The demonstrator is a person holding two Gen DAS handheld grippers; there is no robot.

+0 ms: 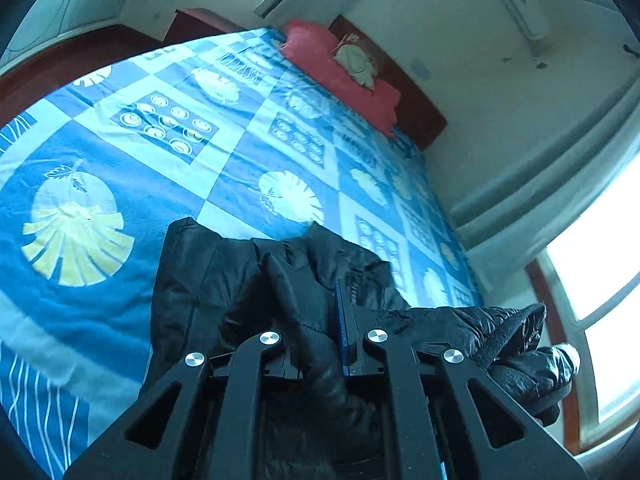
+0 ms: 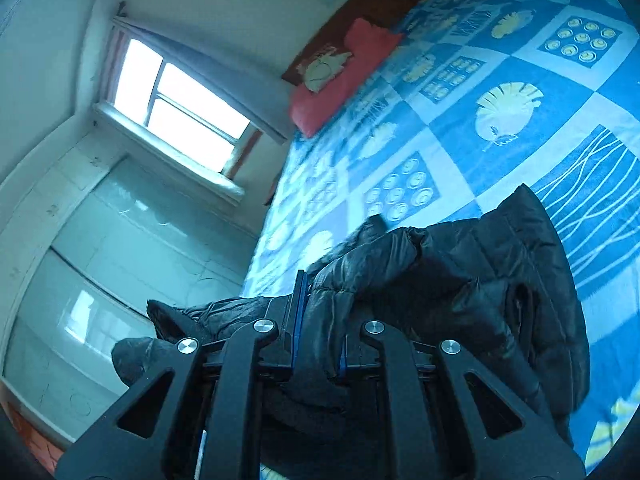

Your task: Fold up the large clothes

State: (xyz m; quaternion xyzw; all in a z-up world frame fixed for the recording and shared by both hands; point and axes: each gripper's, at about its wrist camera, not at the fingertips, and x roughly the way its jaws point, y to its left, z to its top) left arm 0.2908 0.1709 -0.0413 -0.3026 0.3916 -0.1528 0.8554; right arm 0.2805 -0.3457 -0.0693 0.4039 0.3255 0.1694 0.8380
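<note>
A black padded jacket (image 1: 224,280) hangs over the near part of the bed, bunched around both grippers. My left gripper (image 1: 320,320) is shut on a fold of the black jacket, which runs between its blue-padded fingers (image 1: 342,328). In the right wrist view the same jacket (image 2: 500,272) drapes to the right over the blue bedspread. My right gripper (image 2: 320,312) is shut on another fold of it, pinched beside a blue pad (image 2: 299,312). A loose end of the jacket (image 2: 168,320) trails left past the bed edge.
The bed carries a blue and white patterned bedspread (image 1: 132,168) with a red pillow (image 1: 344,76) at the wooden headboard (image 1: 420,112). A bright window (image 2: 180,112) with a curtain and white floor tiles (image 2: 100,280) lie beside the bed.
</note>
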